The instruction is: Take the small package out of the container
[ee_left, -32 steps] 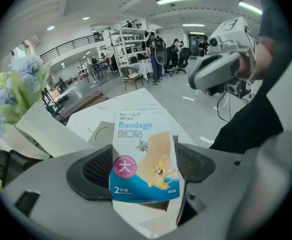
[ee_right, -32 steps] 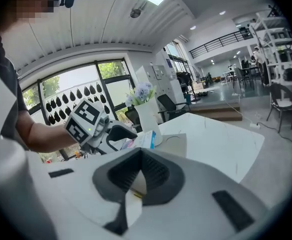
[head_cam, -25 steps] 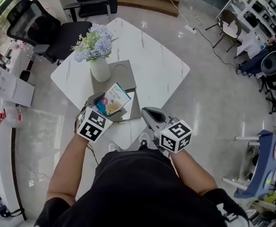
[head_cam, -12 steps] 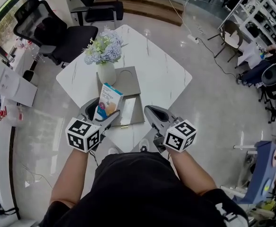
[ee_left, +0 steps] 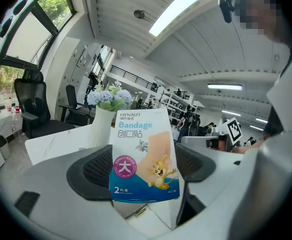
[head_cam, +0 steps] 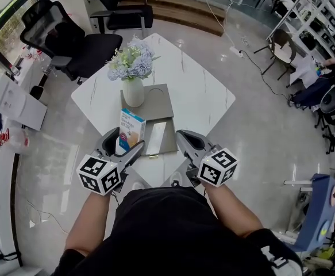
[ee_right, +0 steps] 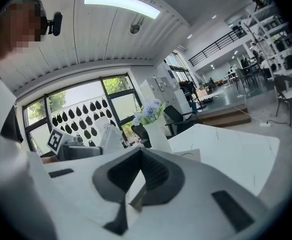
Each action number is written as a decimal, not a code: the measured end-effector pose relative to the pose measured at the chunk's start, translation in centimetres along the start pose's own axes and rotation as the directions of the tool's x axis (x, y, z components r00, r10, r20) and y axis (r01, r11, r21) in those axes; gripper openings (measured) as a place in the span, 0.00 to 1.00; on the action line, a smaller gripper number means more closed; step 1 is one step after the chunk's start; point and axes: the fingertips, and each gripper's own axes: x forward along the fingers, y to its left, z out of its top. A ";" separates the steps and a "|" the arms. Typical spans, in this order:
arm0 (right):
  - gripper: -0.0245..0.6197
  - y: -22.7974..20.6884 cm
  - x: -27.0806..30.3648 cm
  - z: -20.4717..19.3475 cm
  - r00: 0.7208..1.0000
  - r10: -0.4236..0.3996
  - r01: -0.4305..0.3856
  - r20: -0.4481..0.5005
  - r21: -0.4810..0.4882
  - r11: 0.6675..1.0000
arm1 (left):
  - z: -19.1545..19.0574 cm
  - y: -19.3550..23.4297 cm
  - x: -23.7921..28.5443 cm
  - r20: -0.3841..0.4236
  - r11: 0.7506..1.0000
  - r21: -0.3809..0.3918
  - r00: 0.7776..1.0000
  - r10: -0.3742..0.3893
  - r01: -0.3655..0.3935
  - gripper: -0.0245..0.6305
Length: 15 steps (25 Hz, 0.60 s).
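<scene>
Lifted away from the grey container (head_cam: 169, 130) over the past second, the small package (head_cam: 131, 130) stands upright in the left tool (head_cam: 123, 145) above the white counter's (head_cam: 196, 91) near edge, with open floor to the right. The right tool (head_cam: 185, 138) hovers alongside, and a pale flat piece (head_cam: 156, 135) lies in the container's near half. Left gripper view: the jaws pinch the package (ee_left: 144, 154) by its lower sides, a vase (ee_left: 101, 129) behind. Right gripper view: the right tool (ee_right: 140, 159) has its jaws pressed together, empty, aimed toward the vase (ee_right: 156, 133).
</scene>
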 end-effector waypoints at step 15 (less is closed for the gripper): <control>0.04 -1.0 -0.2 -1.2 0.998 -0.055 0.053 -0.035 -0.044 0.998 | 0.0 0.6 -1.9 0.005 0.999 0.042 0.999 0.032 -0.032 0.63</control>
